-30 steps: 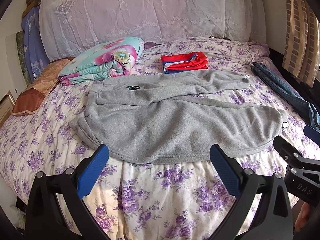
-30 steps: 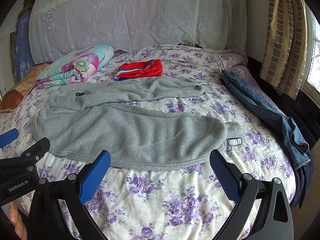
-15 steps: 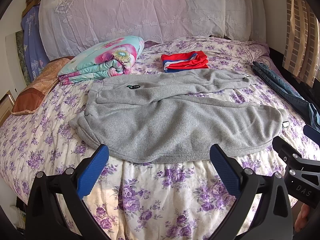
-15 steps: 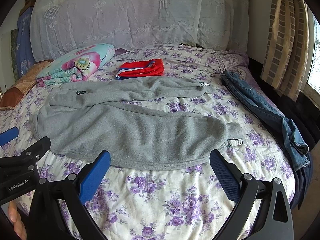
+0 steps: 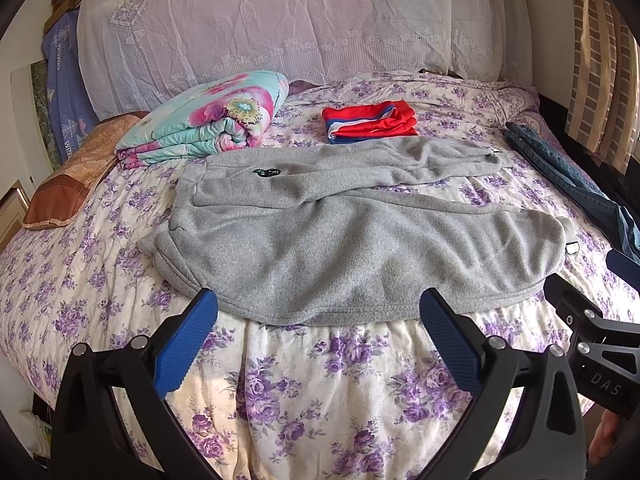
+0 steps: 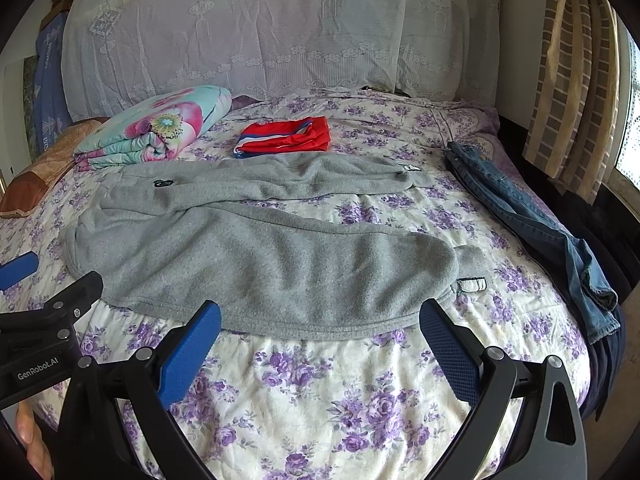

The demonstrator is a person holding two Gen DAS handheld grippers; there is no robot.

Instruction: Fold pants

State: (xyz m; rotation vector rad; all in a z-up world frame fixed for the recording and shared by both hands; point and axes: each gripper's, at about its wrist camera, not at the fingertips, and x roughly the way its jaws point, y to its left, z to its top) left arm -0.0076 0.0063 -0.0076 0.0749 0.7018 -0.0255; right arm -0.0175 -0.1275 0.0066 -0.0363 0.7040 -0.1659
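grey pants [image 5: 352, 240] spread on bed [image 5: 320, 380] (both grippers [image 5: 318, 316] [image 6: 320, 320] gaping, empty).

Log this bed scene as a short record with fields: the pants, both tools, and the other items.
pants: grey pants spread flat on the bed, legs apart, unfolded
left tool: open, empty, at the near hem
right tool: open, empty, at the near hem
other items: jeans, red shorts, floral quilt

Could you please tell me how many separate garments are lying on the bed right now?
3: grey sweatpants spread across the middle, a folded red garment behind them, and blue jeans along the right edge. Others could be hidden.
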